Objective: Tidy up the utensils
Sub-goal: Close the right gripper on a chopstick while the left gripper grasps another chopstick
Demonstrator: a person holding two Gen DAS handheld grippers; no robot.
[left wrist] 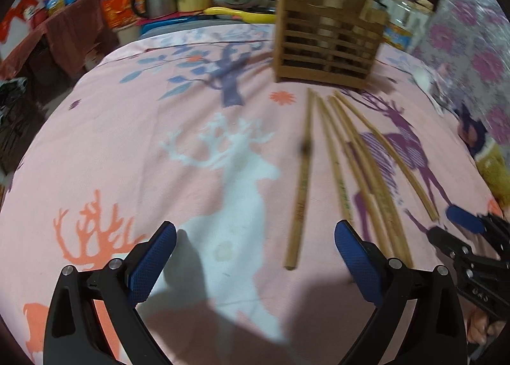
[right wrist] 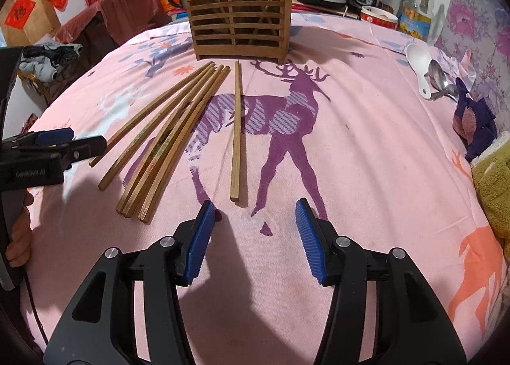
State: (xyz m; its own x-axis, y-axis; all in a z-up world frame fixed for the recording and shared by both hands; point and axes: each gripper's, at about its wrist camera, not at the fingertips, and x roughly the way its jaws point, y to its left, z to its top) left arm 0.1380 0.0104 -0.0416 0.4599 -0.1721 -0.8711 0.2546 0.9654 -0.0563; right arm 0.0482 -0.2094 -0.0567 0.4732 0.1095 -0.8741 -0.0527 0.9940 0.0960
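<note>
Both tongs are hovering over the pink deer-print cloth [right wrist: 366, 148] covering the worktop. The right tongs [right wrist: 251, 237] are standing about half open with nothing between the blue pads, just short of a single chopstick [right wrist: 236, 132]. The left tongs [left wrist: 255, 263] are gaping wide and empty. A bundle of chopsticks [right wrist: 165, 139] is lying beside the single one, before the wooden holder [right wrist: 239, 24]. Spoons [right wrist: 430, 78] are lying well apart at the right.
</note>
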